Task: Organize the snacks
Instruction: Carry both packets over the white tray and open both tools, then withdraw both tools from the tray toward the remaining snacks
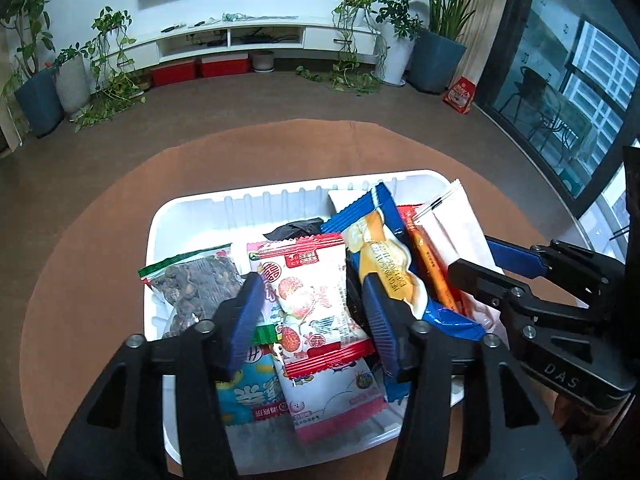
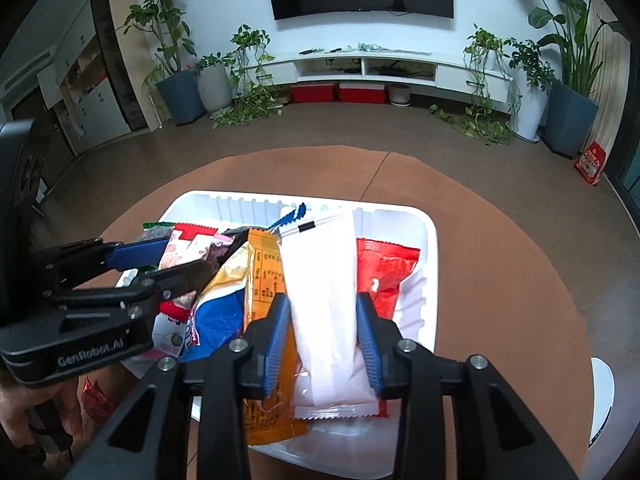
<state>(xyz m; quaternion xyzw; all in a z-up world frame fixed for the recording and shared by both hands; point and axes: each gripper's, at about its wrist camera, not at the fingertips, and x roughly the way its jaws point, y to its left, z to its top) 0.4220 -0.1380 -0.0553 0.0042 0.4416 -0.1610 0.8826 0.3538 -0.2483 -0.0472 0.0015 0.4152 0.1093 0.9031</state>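
My left tool spread over red-white packet; right tool spread around white sachet, pads clear. Both in tray. Withdraw straight, avoid snagging wrappers.

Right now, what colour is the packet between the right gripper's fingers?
White packet, clearest in the right wrist view.

Both views are evenly, rather dimly lit with a cool bluish cast, seemingly from overhead room light. Shadows beneath the jaws are soft. The white tray ahead of the jaws is bright but not blown out. Packets between the jaws are sharp. Fisheye bending curves the floor and walls; corners fall to black vignette.
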